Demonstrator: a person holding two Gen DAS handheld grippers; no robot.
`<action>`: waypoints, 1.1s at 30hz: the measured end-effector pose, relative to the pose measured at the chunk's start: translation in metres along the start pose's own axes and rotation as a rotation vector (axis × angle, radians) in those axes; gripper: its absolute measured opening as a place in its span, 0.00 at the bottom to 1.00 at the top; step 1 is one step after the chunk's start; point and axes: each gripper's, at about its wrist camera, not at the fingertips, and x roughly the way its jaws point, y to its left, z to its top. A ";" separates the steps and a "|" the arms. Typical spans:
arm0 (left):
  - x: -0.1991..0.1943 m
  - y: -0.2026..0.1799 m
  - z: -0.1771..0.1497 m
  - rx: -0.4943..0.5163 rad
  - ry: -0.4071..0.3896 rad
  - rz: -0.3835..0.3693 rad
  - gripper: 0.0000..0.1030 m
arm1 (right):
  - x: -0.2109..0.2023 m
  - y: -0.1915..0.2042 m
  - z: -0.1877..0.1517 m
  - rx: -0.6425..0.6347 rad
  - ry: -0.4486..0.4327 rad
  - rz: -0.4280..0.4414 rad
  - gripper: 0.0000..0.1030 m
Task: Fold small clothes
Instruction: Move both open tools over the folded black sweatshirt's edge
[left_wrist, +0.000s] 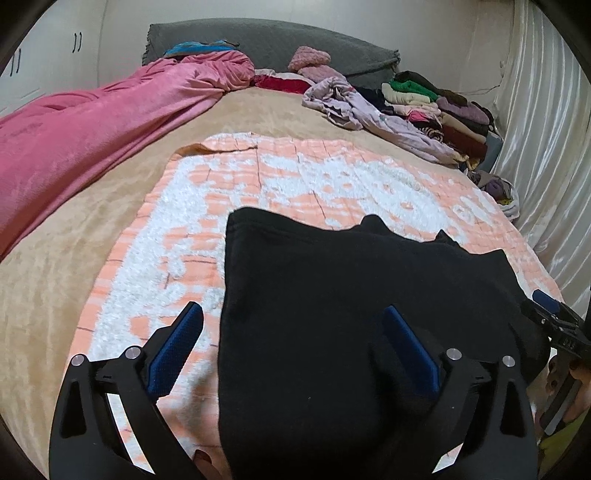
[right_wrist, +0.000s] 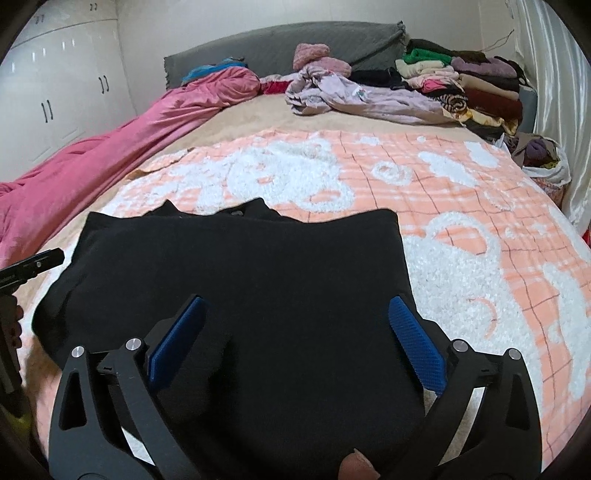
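One black garment (left_wrist: 351, 295), one orange-and-white blanket (left_wrist: 295, 177), two grippers, one pink duvet (left_wrist: 92, 129).

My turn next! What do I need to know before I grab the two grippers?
Left gripper: open, holding nothing, over the left side of the black garment.
Right gripper: open, holding nothing, over the garment's right side.
The black garment lies on the peach-and-white blanket, already folded to a rough rectangle.
Folded clothes stack sits at the far right of the bed, with a crumpled lilac garment beside it.
Left: finish or stack the black piece, then likely the lilac one.
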 end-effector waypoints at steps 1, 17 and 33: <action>-0.003 0.000 0.001 0.002 -0.005 0.001 0.95 | -0.002 0.001 0.000 -0.003 -0.005 0.003 0.91; -0.036 0.012 0.011 0.006 -0.067 0.028 0.96 | -0.033 0.042 -0.001 -0.106 -0.084 0.052 0.91; -0.064 0.033 0.023 -0.021 -0.124 0.041 0.96 | -0.058 0.128 -0.015 -0.251 -0.110 0.126 0.91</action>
